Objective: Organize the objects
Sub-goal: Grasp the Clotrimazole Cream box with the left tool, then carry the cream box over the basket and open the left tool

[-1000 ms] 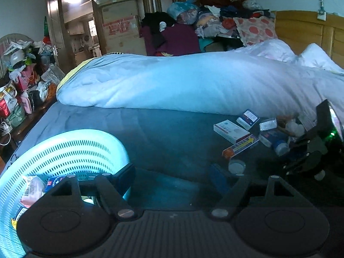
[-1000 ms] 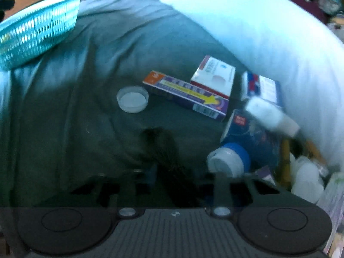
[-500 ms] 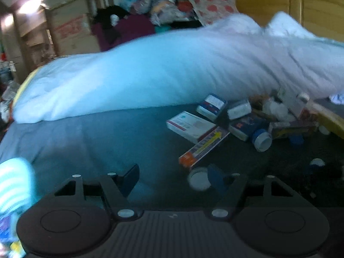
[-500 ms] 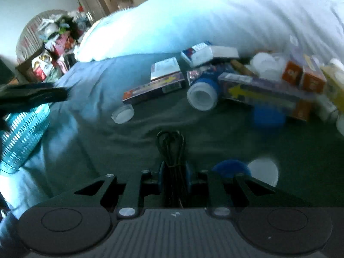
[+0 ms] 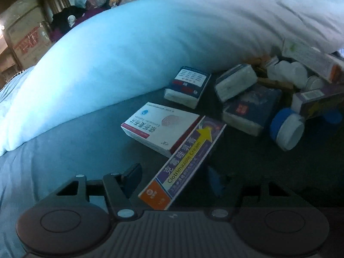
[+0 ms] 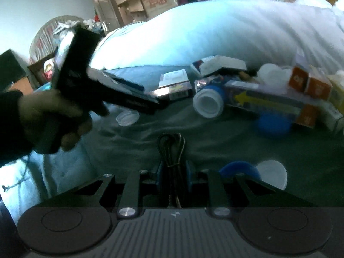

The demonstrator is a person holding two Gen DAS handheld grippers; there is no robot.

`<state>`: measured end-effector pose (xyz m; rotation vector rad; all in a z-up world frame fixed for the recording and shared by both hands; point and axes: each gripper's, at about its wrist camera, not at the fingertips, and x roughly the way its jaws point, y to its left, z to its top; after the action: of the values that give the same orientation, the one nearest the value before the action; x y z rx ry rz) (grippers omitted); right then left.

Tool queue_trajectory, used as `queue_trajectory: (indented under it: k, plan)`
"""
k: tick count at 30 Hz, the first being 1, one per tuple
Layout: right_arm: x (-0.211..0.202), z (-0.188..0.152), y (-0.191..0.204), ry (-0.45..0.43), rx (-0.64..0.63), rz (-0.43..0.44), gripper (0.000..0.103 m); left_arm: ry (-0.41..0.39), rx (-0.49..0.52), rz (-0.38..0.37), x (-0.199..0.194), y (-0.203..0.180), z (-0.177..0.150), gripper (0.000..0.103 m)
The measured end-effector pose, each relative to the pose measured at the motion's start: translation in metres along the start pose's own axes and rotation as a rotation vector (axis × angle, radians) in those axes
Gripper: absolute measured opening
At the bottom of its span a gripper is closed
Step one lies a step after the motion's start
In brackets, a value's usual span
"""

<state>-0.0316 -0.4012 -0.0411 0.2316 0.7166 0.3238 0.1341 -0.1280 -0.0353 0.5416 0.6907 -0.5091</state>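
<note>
on my left view the left tool (image 5: 172,180) sits low in the frame with its jaws closing around the near end of the cream box (image 5: 185,163), a long purple carton with a yellow arrow and an orange end. i see a gap on the left side, so the pads do not press it yet. the box lies on the bed (image 5: 64,146), its far end against a white box (image 5: 159,126) in mid frame. more cartons and a blue-capped jar (image 5: 287,131) crowd the right side, under the duvet (image 5: 150,43).

on my right view the right tool (image 6: 173,172) is clamped tight on a bundled black cord (image 6: 171,150) at lower centre. a hand (image 6: 49,120) at the left edge grips the left tool's handle. a blue lid (image 6: 272,124) lies right of centre, and a clear lid (image 6: 127,117) lies left of centre.
</note>
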Motion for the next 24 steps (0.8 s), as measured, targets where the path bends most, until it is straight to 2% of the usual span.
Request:
queue_trajectory:
  k: [2, 4, 5, 7, 13, 17, 19, 24]
  plan:
    - [-0.001, 0.001, -0.002, -0.001, 0.016, 0.006, 0.023, 0.023, -0.053, -0.027, 0.003, 0.002, 0.002, 0.052]
    - [-0.001, 0.002, -0.002, -0.009, 0.029, 0.006, 0.023, 0.033, -0.070, -0.013, -0.001, -0.001, 0.005, 0.035]
    - [-0.002, 0.003, -0.002, -0.013, 0.034, 0.005, 0.023, 0.025, -0.067, -0.002, -0.007, -0.005, 0.005, 0.033]
    - [-0.004, 0.003, -0.001, -0.018, 0.040, 0.003, 0.023, -0.009, -0.103, -0.008, -0.025, -0.006, 0.005, 0.033]
    - [-0.014, 0.007, 0.002, -0.042, 0.064, -0.012, 0.023, -0.125, -0.245, 0.048, -0.113, 0.011, 0.003, 0.033]
    - [-0.028, 0.020, 0.017, -0.082, 0.043, -0.006, 0.023, -0.157, -0.376, 0.143, -0.176, 0.043, -0.008, 0.033]
    - [-0.036, 0.032, 0.031, -0.109, 0.039, 0.006, 0.023, -0.186, -0.435, 0.217, -0.208, 0.064, -0.019, 0.033]
    - [-0.046, 0.081, 0.075, -0.200, -0.006, 0.068, 0.023, -0.228, -0.542, 0.384, -0.282, 0.122, -0.047, 0.033]
